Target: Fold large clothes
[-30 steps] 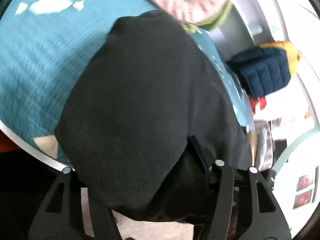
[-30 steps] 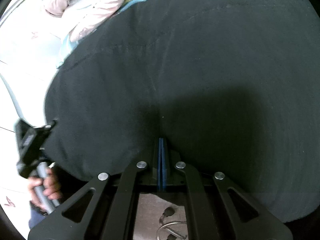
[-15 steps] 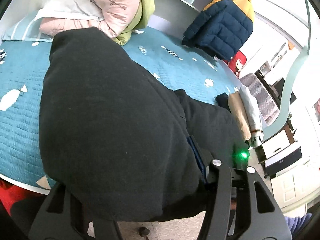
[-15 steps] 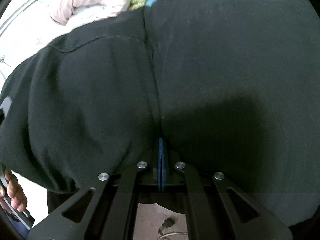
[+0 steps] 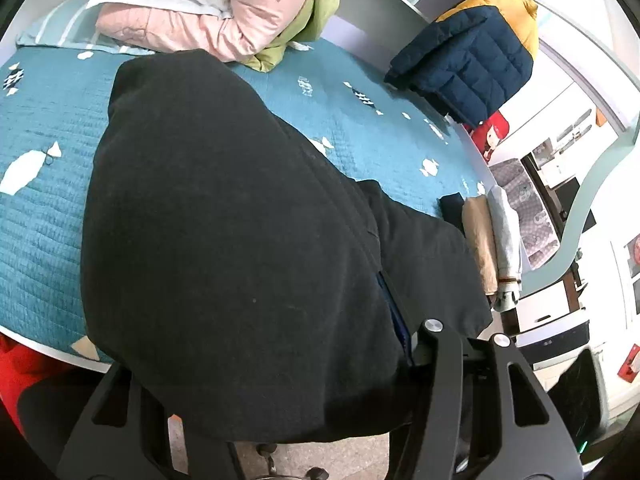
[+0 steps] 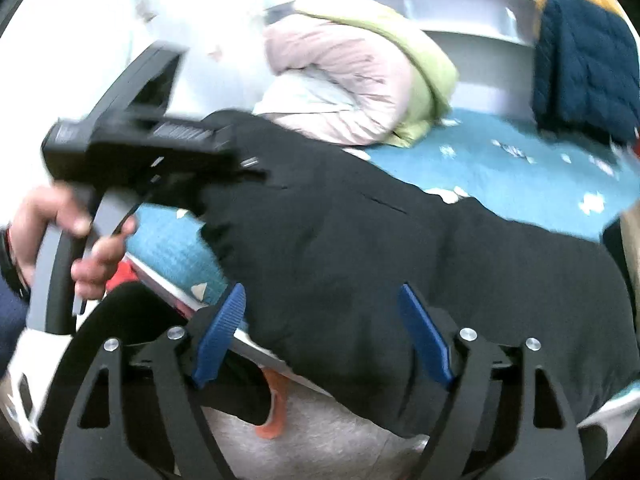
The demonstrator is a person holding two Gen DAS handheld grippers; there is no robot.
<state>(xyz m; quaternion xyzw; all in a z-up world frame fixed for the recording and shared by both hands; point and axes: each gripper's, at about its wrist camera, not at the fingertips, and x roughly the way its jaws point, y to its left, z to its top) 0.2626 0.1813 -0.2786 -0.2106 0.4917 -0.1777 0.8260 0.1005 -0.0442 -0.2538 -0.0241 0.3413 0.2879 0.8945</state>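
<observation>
Moved: right gripper [image 6: 320, 332], pinched flat on cloth a moment ago, is opening, blue pads clear of the fabric
Left gripper [image 5: 256, 364]: smothered by the black garment [image 5: 224, 240]; jaws partly apart, bunched cloth seemingly clamped between
Garment place: draped over the bed [image 5: 36, 216] front edge, hem hanging off
Risk: one-sided hold lets the heavy cloth slide floorward
Risk, right: freed side sags, spoiling the fold line
</observation>
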